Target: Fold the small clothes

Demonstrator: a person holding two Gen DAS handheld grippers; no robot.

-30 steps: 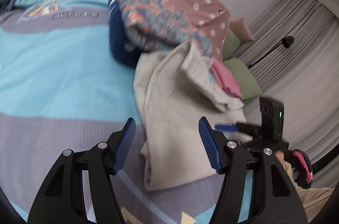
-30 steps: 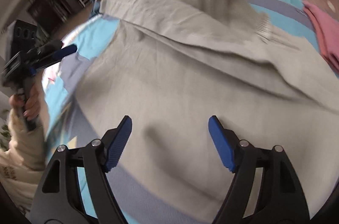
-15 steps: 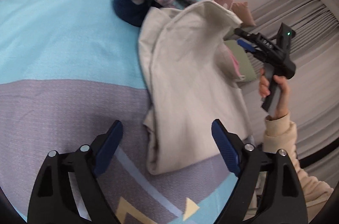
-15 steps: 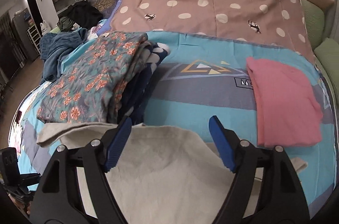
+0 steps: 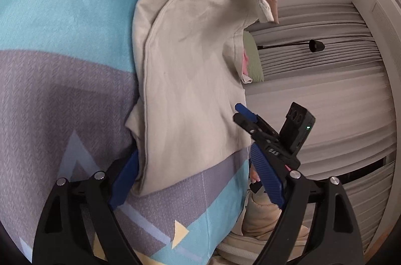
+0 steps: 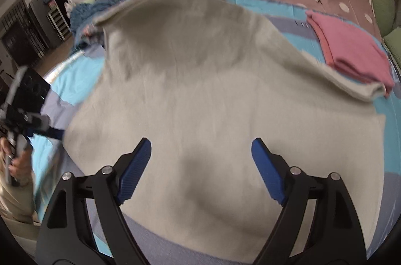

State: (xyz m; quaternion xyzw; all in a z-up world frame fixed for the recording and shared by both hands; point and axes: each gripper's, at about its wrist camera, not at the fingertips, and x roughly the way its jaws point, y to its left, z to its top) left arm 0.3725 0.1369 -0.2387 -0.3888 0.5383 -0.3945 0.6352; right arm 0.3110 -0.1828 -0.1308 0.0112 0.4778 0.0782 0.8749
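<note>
**Cloth half folded on the bed**

Cloth (image 5: pixel 190 79), beige and plain, lies on the blue-and-grey bedspread (image 5: pixel 62 22) with its far edge curled up at 12 o'clock, hiding part of the pink garment (image 6: pixel 348 49) at 2 o'clock. The right-wrist view is blurred, so seams are hard to make out. Left gripper (image 5: pixel 198 179) stands wide apart astride the cloth's near corner, not pressing. Right gripper (image 6: pixel 200 169) hovers over the cloth, jaws opening, nothing clamped.
</note>
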